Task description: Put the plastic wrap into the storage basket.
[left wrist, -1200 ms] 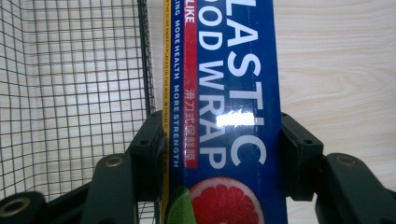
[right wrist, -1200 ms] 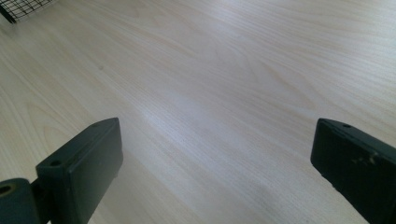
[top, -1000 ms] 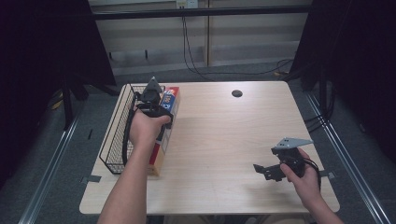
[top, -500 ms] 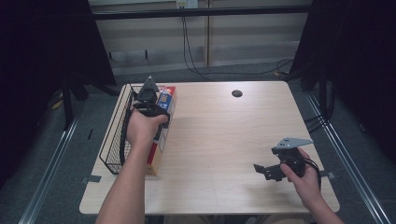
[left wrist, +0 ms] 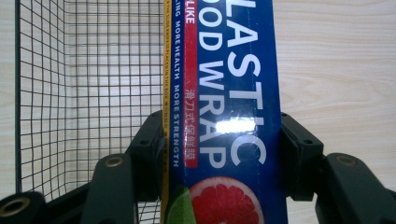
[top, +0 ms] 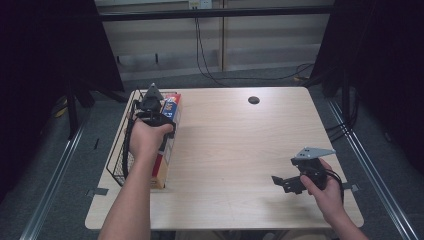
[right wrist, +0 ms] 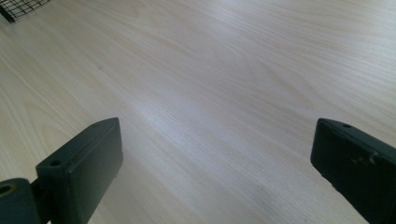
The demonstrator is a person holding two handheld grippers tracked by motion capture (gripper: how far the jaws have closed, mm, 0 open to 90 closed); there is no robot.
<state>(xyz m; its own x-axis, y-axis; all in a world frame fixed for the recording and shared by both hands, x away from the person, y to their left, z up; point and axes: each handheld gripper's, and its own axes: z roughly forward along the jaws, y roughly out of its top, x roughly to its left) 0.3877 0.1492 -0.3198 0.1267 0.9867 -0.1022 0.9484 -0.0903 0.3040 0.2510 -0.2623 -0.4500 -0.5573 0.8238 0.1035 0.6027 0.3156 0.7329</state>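
My left gripper (top: pixel 152 107) is at the left of the high view, near the top of the table. Its two black jaws are squeezed tight on a long box of plastic food wrap (left wrist: pixel 224 112). In the left gripper view the box runs up the middle of the picture, from bottom to top. It is blue with big white letters, and a pink grapefruit slice shows at the bottom. One jaw presses on each long side of the box.

A black wire basket (left wrist: pixel 88 93) is in the left half of that picture, just beside the box. In the high view the basket (top: pixel 120 160) sits at the left edge of the wooden table (top: pixel 240 150), and the box (top: pixel 167 125) lies along its right side.

My right gripper (top: pixel 292 182) is at the lower right of the high view, well apart from the box. In the right gripper view its jaws stand wide, with only bare wood between them.
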